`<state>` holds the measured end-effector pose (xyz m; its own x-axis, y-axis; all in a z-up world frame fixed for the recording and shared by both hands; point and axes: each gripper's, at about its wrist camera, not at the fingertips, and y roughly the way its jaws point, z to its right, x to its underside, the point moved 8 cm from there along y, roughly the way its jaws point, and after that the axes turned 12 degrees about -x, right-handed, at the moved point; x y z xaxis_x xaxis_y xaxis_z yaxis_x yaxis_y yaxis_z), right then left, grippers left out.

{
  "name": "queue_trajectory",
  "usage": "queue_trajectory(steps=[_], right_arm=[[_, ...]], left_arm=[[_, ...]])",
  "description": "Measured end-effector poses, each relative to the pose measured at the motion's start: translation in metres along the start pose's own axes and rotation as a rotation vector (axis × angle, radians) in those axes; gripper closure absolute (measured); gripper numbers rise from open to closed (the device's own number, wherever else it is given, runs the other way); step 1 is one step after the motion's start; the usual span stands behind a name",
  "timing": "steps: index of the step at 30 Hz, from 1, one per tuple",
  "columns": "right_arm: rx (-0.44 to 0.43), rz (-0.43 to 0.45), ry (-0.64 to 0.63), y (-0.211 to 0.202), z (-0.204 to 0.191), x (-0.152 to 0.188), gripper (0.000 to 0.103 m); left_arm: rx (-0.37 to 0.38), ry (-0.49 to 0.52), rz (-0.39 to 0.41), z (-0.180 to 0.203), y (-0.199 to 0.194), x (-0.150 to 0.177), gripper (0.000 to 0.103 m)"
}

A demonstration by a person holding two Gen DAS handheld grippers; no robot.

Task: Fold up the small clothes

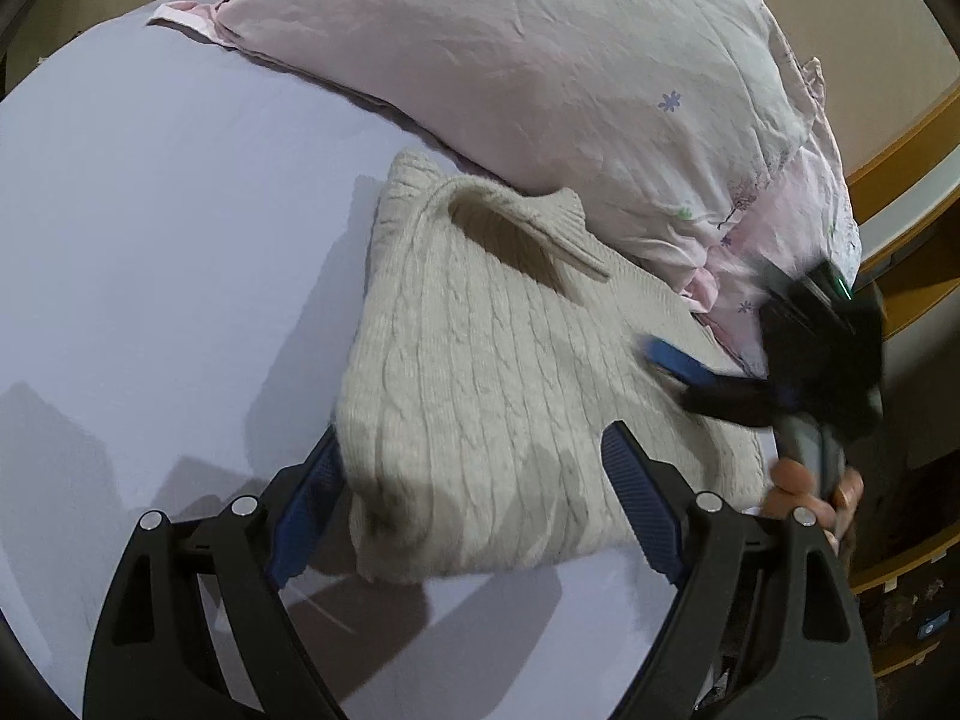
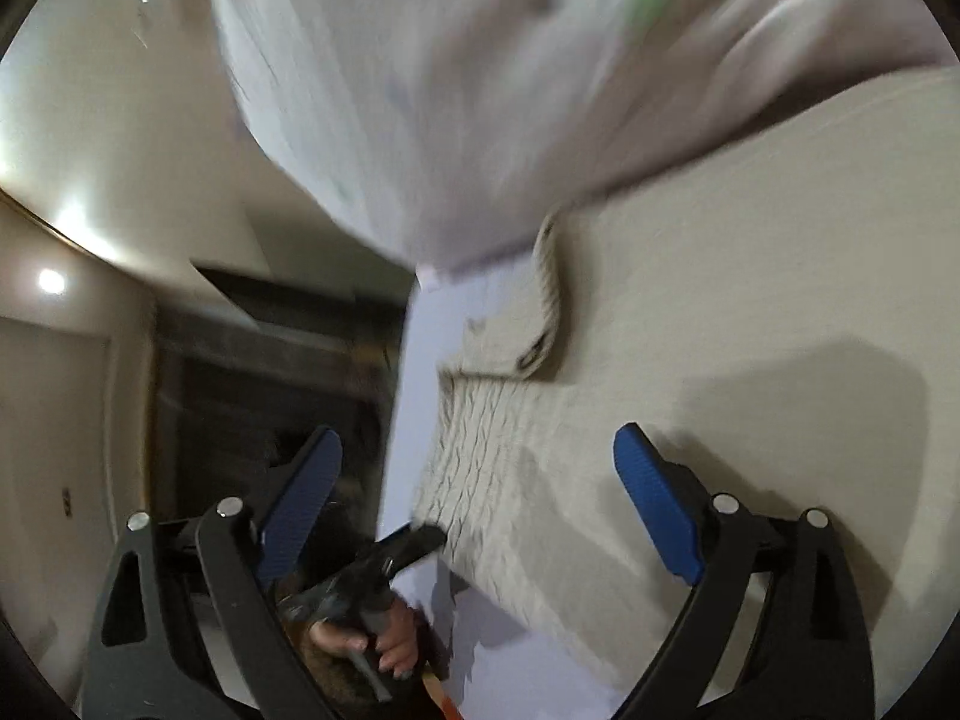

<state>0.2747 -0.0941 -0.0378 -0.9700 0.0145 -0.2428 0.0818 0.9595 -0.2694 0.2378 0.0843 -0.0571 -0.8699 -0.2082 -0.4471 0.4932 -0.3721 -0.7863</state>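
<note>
A cream cable-knit sweater lies folded on the lavender bed sheet, its collar toward the pillow. My left gripper is open, its blue pads on either side of the sweater's near edge, just above it. My right gripper is open and empty over the sweater's side edge. It also shows blurred in the left wrist view, over the sweater's right side. The left gripper's handle and hand show in the right wrist view.
A large pale pink flowered pillow lies right behind the sweater and touches it. A wooden bed frame runs along the right. The bed edge drops to a dark floor and cabinet at the left of the right wrist view.
</note>
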Motion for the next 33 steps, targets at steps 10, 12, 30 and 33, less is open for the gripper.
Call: queue_trajectory(steps=[10,12,30,33], right_arm=[[-0.043,0.16,-0.333,-0.027,-0.071,-0.01,0.015],[0.004,0.167,-0.34,-0.05,-0.061,-0.002,0.014],[0.2,0.695,-0.199,-0.384,0.025,0.075,0.013],[0.214,0.715,-0.148,-0.398,0.039,0.08,0.013]], left_arm=[[0.009,-0.008,0.032,0.005,0.006,-0.002,0.03],[0.018,-0.032,0.028,0.004,0.011,-0.004,0.047],[0.414,0.412,0.068,0.303,0.013,0.009,0.085],[0.32,0.629,0.027,0.385,0.07,0.072,0.085]])
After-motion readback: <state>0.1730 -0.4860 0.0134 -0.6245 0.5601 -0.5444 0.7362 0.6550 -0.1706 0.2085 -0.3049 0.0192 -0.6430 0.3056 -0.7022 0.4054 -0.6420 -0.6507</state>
